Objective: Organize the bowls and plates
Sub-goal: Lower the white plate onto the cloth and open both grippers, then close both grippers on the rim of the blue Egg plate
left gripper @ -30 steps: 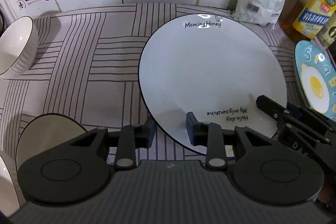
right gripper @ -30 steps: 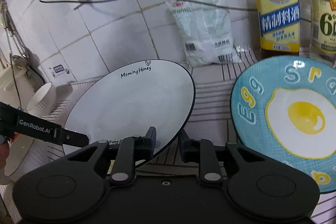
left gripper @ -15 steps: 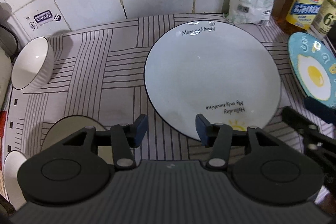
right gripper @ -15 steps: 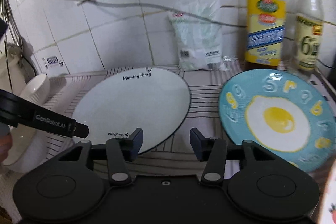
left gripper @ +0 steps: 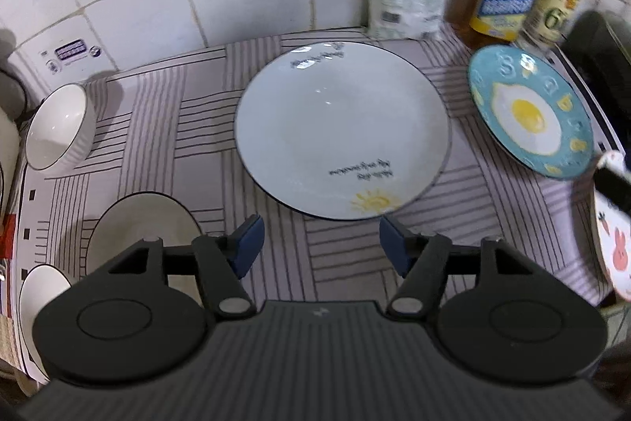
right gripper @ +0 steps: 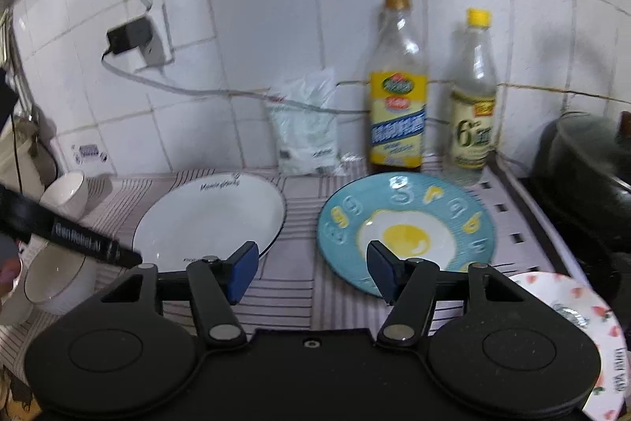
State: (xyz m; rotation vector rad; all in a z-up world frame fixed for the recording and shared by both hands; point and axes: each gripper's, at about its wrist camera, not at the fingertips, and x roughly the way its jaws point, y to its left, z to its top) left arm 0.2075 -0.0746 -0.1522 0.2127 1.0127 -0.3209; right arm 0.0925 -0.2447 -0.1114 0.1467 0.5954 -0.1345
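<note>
Your left gripper (left gripper: 318,239) was spread wide w/ nothing between the blue pads (left gripper: 248,243), hovering above the striped mat (left gripper: 157,113). Just ahead of its fingertips lay the big white plate (left gripper: 339,129), flat on the mat, sun drawing on the near rim, lettering blurred. Ahead & to the right of that, apart from it, sat the blue egg plate (left gripper: 528,113), also flat. Near left of the gripper was a beige-looking bowl (left gripper: 142,231), w/ another white bowl (left gripper: 39,298) closer in at the left edge, and a ribbed white bowl (left gripper: 59,129) further ahead-left by the tiled wall. At the far right edge a pink bunny-print plate (left gripper: 615,255) showed, partly cut off. Your right gripper (right gripper: 311,259) was likewise released, empty, pads apart; the egg plate (right gripper: 406,227) lay just ahead of its right finger and the white plate (right gripper: 209,219) ahead-left. A strawberry-print plate (right gripper: 583,314) sat to its near right. Beyond the plates, against the wall: a white bag (right gripper: 307,133), a yellow-label bottle (right gripper: 398,105) & a clear bottle (right gripper: 473,105). Your left gripper's side (right gripper: 71,243) crossed the left of that view.
</note>
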